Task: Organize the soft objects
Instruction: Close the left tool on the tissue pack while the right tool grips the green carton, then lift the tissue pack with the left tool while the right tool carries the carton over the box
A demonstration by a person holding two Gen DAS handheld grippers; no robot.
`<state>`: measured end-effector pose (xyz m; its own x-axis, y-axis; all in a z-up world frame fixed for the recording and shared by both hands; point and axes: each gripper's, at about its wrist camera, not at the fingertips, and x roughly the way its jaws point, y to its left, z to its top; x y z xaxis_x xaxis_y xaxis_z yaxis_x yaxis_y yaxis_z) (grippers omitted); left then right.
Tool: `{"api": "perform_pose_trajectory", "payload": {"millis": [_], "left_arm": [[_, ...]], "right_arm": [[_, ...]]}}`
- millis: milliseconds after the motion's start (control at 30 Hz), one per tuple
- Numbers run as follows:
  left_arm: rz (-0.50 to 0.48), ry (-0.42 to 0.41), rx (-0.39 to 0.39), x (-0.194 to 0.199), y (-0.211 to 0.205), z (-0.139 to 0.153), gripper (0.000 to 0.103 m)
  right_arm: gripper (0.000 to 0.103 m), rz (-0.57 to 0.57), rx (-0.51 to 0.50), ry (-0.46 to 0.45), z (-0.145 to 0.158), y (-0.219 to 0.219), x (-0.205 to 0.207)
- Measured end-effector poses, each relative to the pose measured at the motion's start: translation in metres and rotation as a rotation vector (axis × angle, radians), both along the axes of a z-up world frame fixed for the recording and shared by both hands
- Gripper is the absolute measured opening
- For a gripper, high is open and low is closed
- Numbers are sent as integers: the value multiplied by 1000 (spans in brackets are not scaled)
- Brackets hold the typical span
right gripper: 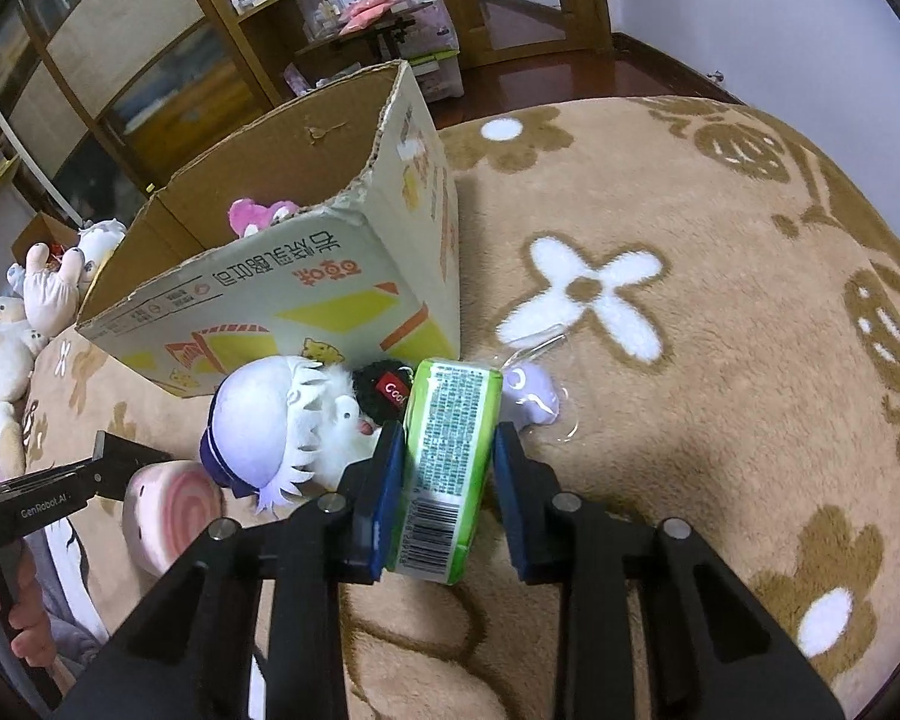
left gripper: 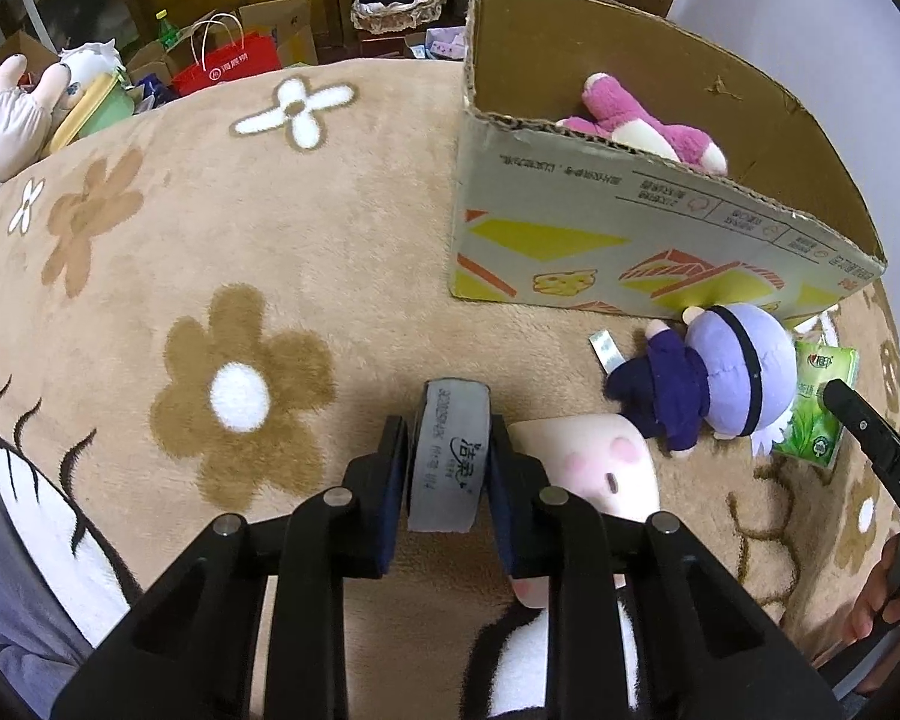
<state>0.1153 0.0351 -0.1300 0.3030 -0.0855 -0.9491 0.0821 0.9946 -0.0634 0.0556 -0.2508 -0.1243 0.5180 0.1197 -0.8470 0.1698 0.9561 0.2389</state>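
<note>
Left wrist view: left tongs (left gripper: 448, 450) closed on a grey tissue pack (left gripper: 448, 457), held just above the tan flowered blanket (left gripper: 342, 192). A pink-cheeked cushion (left gripper: 594, 468) lies just beside it, a purple-haired doll (left gripper: 708, 384) near the cardboard box (left gripper: 624, 240), which contains a pink plush (left gripper: 648, 126).

Right wrist view: right tongs (right gripper: 448, 450) clamped on a green tissue pack (right gripper: 447, 468), in front of the box. The doll lies beside it on the left; a small lilac toy (right gripper: 534, 396) on the right.
</note>
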Motion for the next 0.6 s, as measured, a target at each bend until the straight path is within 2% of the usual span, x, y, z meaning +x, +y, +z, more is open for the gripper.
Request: {"api": "perform_pose_trajectory", "payload": {"millis": [300, 433, 600], "left_arm": [[8, -43, 3, -9, 1, 7, 21], [9, -106, -8, -20, 4, 21, 20], [-21, -226, 3, -42, 0, 49, 20]], "right_arm": [[28, 15, -11, -30, 4, 5, -1], [28, 21, -26, -68, 16, 8, -7], [28, 39, -63, -171, 42, 15, -25]]}}
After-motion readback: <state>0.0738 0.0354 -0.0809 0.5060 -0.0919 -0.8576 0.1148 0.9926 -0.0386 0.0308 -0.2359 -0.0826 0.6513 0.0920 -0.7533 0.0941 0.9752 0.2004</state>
